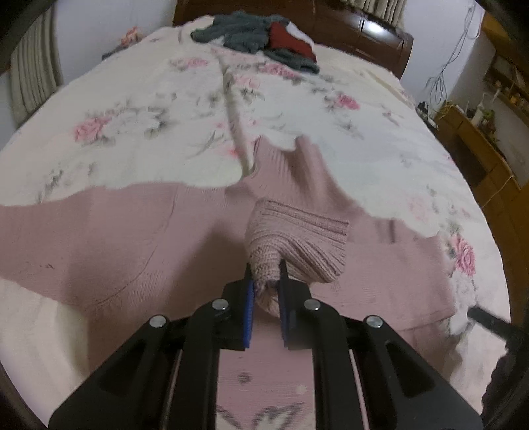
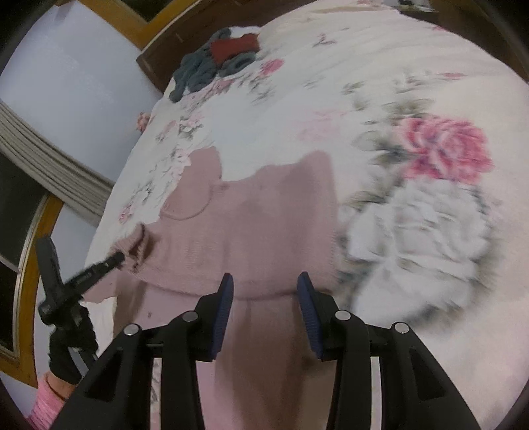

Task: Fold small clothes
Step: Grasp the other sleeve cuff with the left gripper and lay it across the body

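1. A floral bedspread (image 1: 139, 109) is spread over the whole bed, and it takes up most of both views. A wooden headboard (image 1: 373, 29) is seen at the far end.
2. A pink knit sweater (image 1: 125, 238) is laid out flat on the near part of the bedspread, right under both grippers. In the left wrist view its body is stretched left to right across the frame.
3. A pile of grey and red clothes (image 1: 261, 36) is left near the headboard, well apart from the sweater.
4. The ribbed cuff (image 1: 297, 238) of one sleeve is clamped in the left gripper (image 1: 266, 281), fingers closed on the knit, and it's lifted over the sweater body. So the sleeve fold is probably what's being worked on, and the cuff would need to be carried inward across the body.
5. The right gripper (image 2: 264, 284) is held just above the sweater's nearer edge, fingers spread and nothing gripped. It's nearest the body, the left one nearest the sleeve.
6. No brand, label or readable writing can be made out anywhere; everything's a bit blurred.
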Motion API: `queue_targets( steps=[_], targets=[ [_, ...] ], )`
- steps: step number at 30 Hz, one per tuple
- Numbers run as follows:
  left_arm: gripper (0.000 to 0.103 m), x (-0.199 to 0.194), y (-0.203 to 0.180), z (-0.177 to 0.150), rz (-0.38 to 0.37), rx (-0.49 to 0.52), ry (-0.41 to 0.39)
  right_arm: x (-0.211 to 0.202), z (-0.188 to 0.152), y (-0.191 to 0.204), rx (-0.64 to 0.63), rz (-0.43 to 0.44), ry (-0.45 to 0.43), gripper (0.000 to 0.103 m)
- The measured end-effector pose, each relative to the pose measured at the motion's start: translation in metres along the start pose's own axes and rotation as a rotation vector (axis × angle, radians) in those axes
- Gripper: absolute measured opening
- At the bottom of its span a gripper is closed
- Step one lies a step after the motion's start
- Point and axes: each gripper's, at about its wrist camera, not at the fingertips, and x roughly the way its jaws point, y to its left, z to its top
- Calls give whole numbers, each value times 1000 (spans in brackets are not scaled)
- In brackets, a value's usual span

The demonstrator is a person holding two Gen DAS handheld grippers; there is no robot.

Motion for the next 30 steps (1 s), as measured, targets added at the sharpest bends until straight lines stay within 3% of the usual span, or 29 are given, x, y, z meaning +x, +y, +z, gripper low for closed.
queue_targets(
  steps=[6,10,11,14,16,20,24,30],
  targets=[
    [19,40,20,-20,50,5,86,60,0,-9,59,-90,122,37],
    [36,49,42,-30,88,-34,112,65,-4,-17,68,-67,119,37],
    [43,46,51,-31,90,-56,108,65,-4,-18,67,-59,120,37],
    [50,28,70,-34,121,-96,70,57,-4,-17,63,-57,122,37],
    [58,11,79,-36,144,-99,33,44,-7,-11,42,-63,102,44],
    [65,-8,81,-38,112,-108,2,34,-9,4,-11,-63,88,49],
    [66,-3,53,-37,114,-11,1,46,-8,7,-14,-94,113,49],
    [76,21,-21,-31,126,227,-3,61,-10,-4,30,-83,133,50]
  ],
)
